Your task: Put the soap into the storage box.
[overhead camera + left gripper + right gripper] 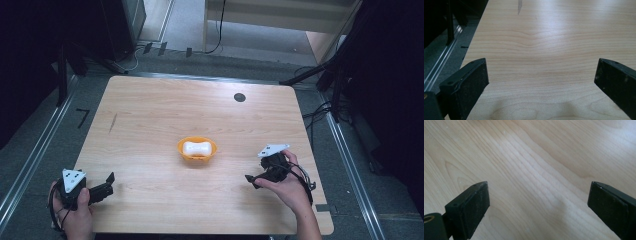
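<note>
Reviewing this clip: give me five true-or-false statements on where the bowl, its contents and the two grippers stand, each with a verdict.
1. The orange bowl sits near the middle of the wooden table. True.
2. The bowl is empty. False: a white, rounded bar-shaped object lies in it.
3. The left gripper has its jaws closed on the bowl. False: its jaws stand wide apart over bare wood at the near left corner, far from the bowl.
4. The right gripper is open and holds nothing. True.
5. A small dark round spot marks the table beyond the bowl. True.
</note>
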`<state>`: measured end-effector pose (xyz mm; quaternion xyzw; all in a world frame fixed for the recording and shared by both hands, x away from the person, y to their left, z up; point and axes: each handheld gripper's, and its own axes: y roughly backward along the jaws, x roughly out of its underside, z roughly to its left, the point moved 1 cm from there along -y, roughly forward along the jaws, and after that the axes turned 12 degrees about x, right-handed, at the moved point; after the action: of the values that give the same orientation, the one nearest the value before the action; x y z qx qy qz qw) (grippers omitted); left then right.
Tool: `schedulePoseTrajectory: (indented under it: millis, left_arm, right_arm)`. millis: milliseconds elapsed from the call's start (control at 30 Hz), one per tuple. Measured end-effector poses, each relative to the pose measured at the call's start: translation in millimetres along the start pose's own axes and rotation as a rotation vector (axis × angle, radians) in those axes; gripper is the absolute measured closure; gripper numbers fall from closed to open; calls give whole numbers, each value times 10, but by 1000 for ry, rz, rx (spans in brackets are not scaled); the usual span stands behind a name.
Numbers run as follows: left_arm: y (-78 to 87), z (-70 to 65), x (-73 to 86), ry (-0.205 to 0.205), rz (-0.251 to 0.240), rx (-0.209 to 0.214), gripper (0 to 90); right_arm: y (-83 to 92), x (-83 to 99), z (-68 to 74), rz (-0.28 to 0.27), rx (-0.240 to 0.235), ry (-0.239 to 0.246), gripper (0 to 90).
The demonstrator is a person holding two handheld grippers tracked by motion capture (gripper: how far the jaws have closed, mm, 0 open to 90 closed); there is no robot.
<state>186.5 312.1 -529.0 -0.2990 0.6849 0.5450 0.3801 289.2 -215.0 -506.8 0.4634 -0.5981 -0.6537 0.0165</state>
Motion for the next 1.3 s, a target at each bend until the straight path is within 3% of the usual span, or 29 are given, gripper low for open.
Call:
schedulePoseTrajectory:
  millis: [533,1300]
  left_arm:
    - [6,-16,4,-17,1,0,0]
    - [6,-36,8,-31,-6,-1,0]
  right_arm:
    - [153,542,-134,-16,52,-129,18]
    - [369,1350,-340,-115,143,-343,8]
